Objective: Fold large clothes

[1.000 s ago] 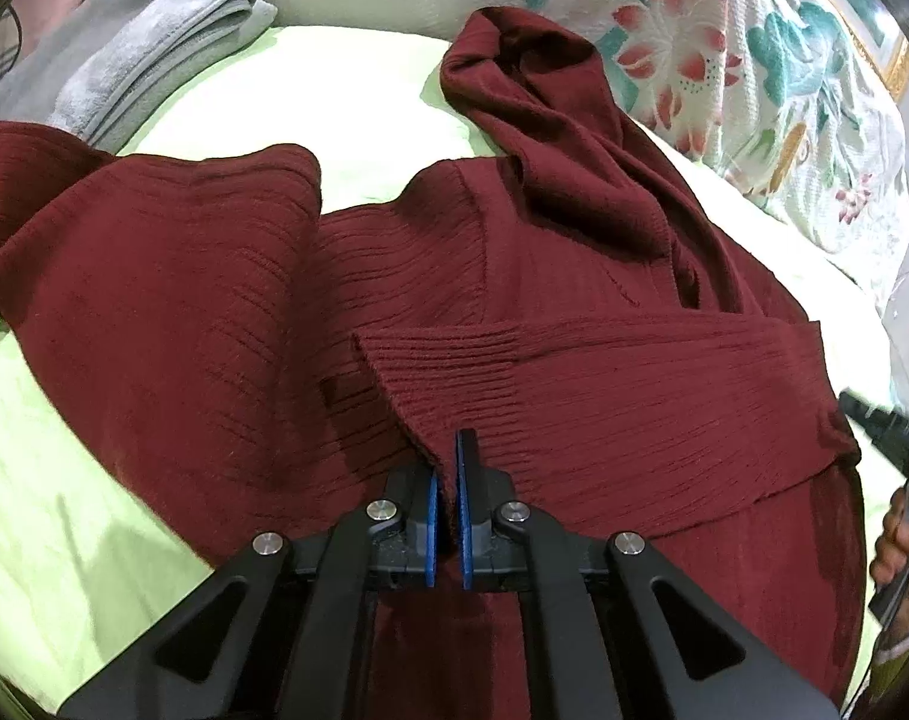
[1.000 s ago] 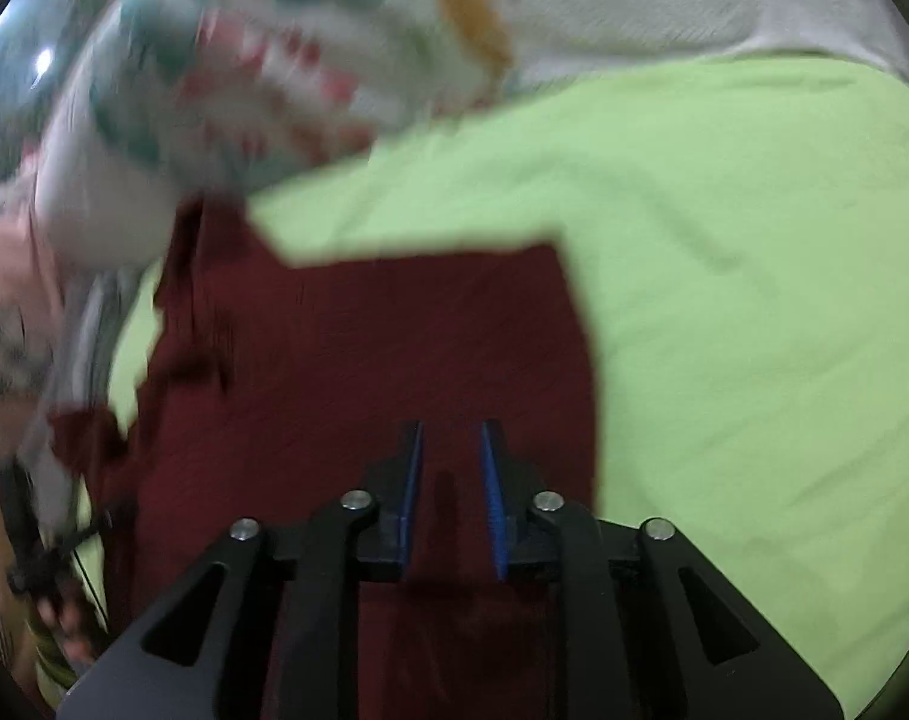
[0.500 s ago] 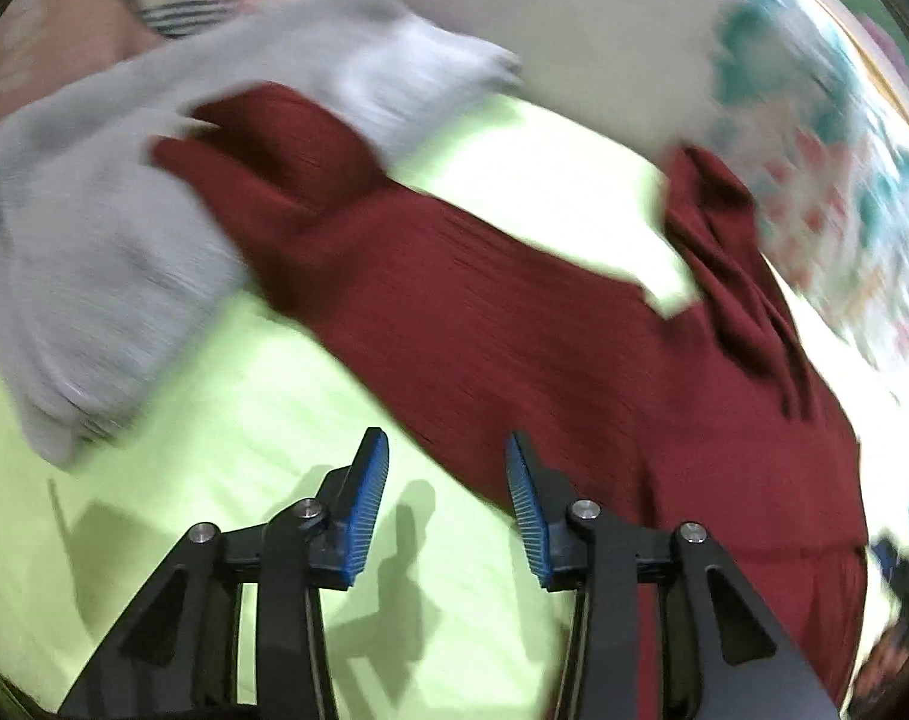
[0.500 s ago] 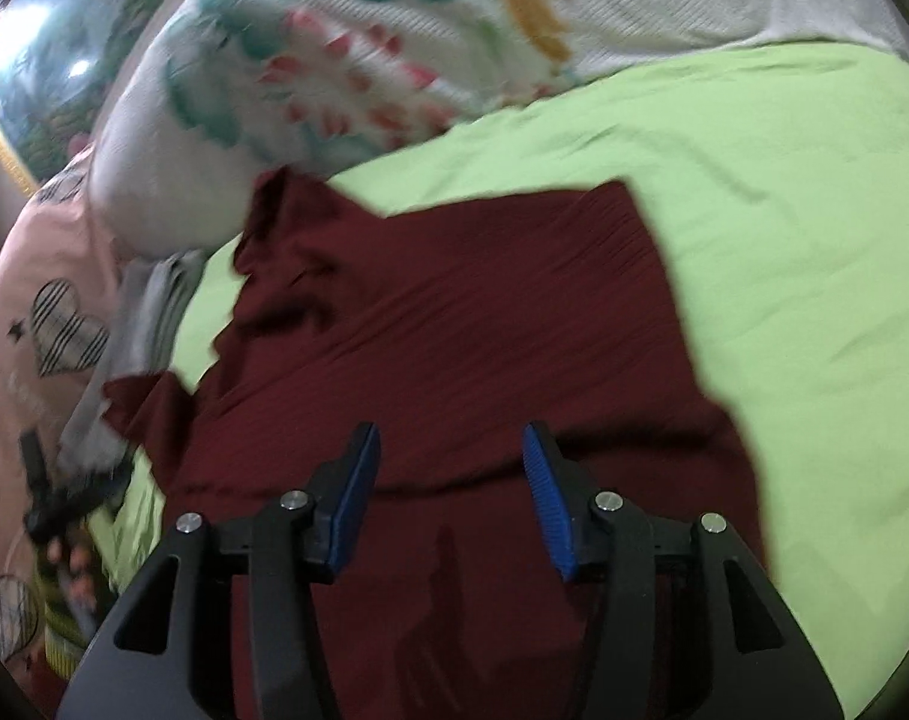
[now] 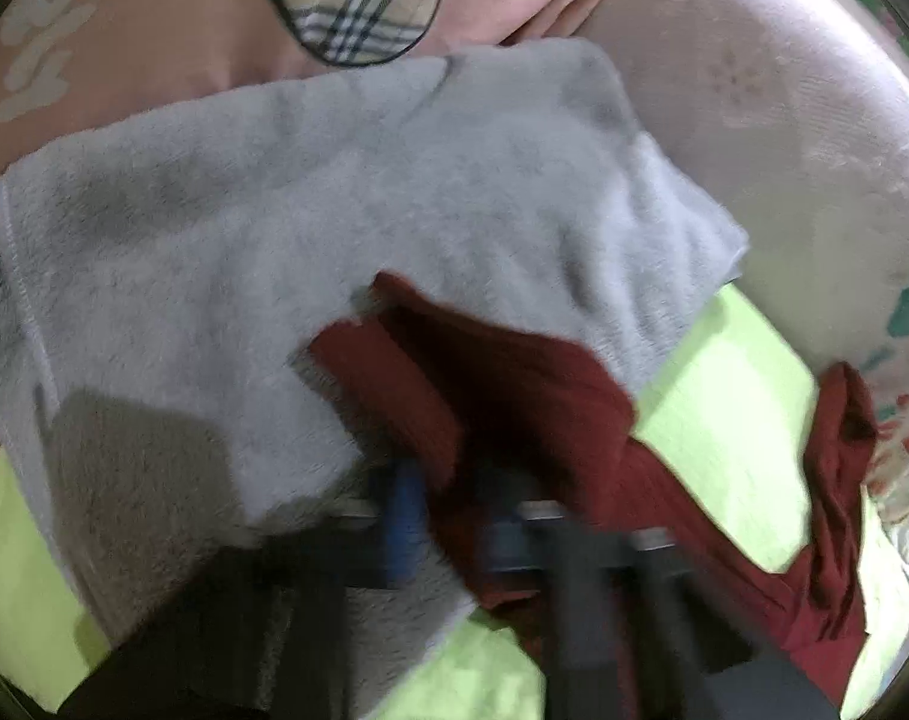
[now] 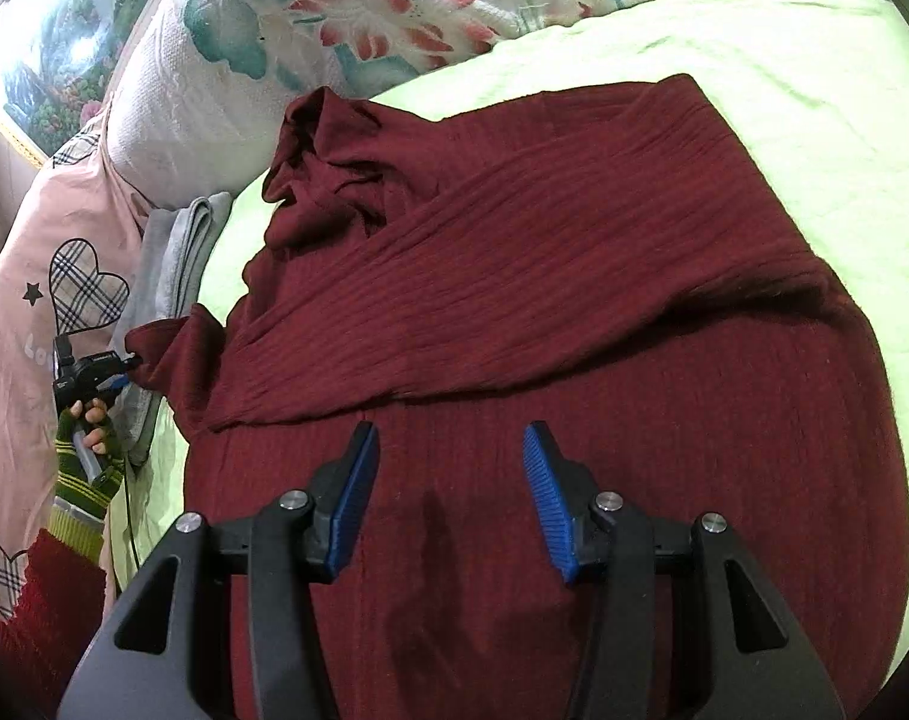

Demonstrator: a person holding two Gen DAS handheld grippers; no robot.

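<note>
A large dark red ribbed knit garment (image 6: 574,312) lies spread across a bed covered by a lime green sheet (image 6: 784,90), with one broad panel folded over its middle and a bunched part, perhaps a hood or collar, rumpled near the floral white pillows (image 6: 346,18) at the far side. In the right wrist view, the right gripper (image 6: 451,498) hovers over the near part of the garment with its blue-padded jaws standing moderately apart and nothing between them. At the left edge of that view, a hand in a green striped fingerless glove (image 6: 88,438) holds the left gripper (image 6: 118,369), whose tip meets the end of a sleeve that reaches onto a folded grey fleece blanket (image 5: 286,228). The left wrist view is blurred, but it shows the jaws drawn closed on the red sleeve cloth, pinched just over the blanket, with a pink heart-printed quilt (image 5: 154,30) behind. The knit looks soft, limp and fairly thick, so it will likely drape and stretch rather than hold a shape, and may drag on the sheet. Good places to take hold seem to be the sleeve cuff, the hem corners and the folded edges, where a firm pinch gathers enough layers not to slip.
</note>
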